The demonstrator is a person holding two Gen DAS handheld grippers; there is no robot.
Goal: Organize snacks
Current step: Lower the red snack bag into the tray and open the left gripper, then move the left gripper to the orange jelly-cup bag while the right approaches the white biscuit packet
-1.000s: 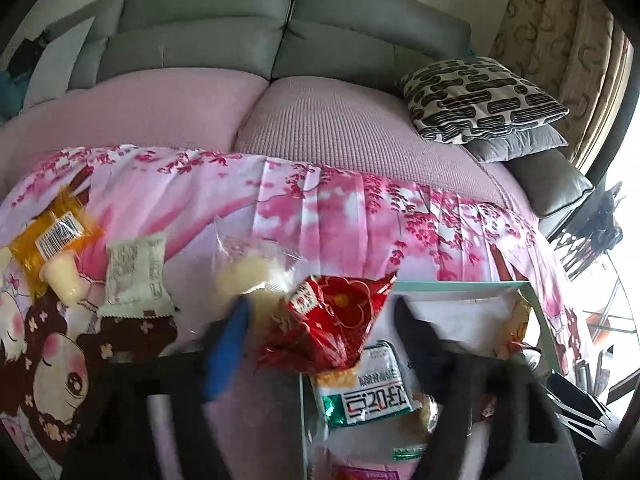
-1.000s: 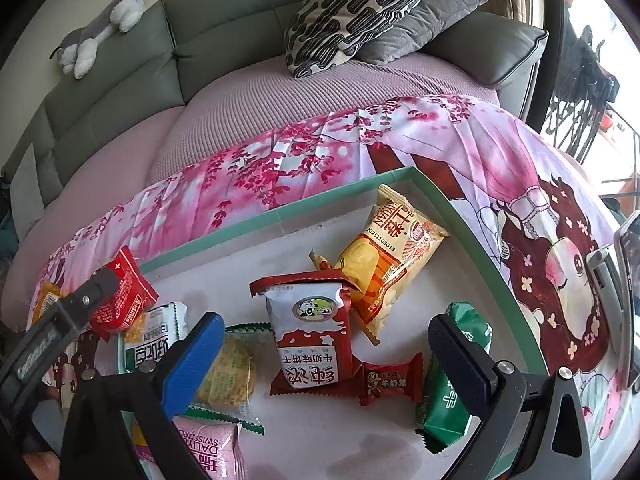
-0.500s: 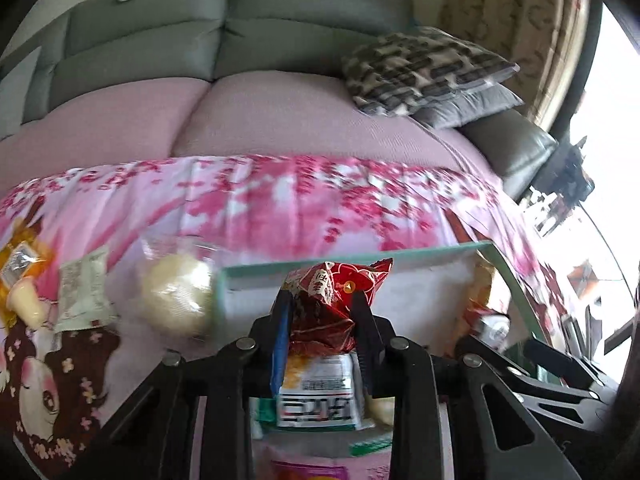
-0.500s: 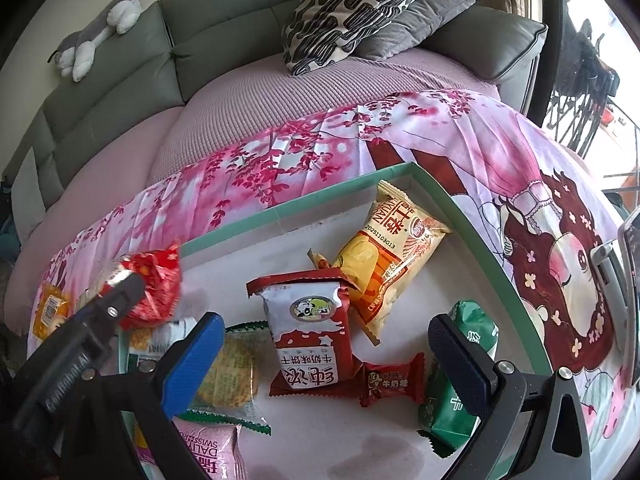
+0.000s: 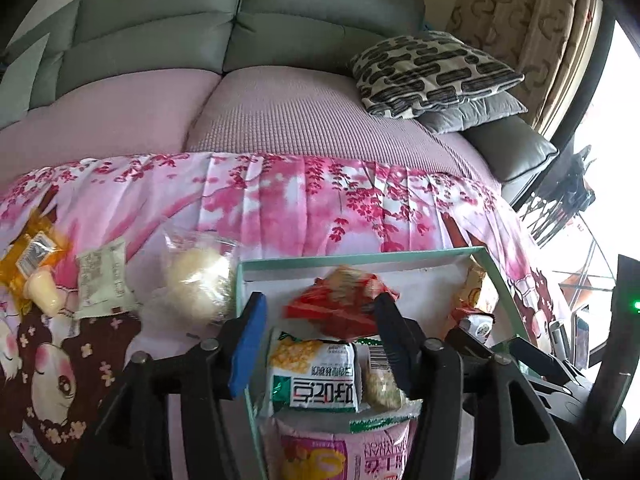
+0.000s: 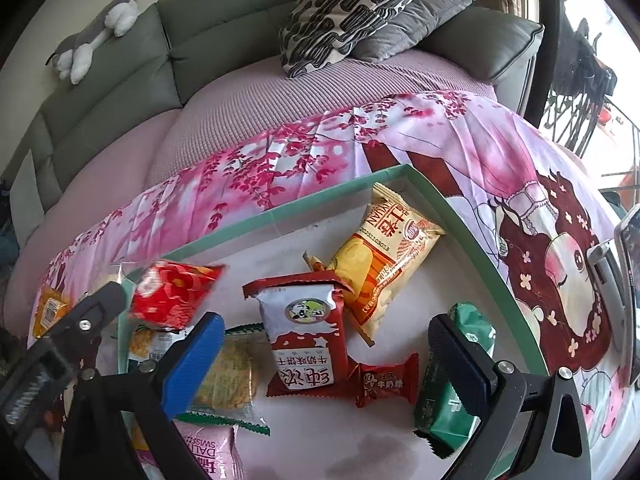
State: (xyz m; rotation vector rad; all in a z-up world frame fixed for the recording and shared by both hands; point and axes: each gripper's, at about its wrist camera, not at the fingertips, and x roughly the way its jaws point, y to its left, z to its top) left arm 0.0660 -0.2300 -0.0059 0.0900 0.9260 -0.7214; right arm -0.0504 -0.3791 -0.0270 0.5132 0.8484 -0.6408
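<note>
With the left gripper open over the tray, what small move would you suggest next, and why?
Probably draw the left gripper back and swing it left toward the round bun. Its jaws are open, and the red packet looks released, blurred, over the tray. The bun, a white packet and a yellow packet lie outside the tray on the cloth.

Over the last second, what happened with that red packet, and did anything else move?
The left gripper closed on the red packet, carried it over the tray, then opened; the packet now looks released and blurred above the other snacks. The right gripper stayed open over the tray, and the bun outside it stayed put.
</note>
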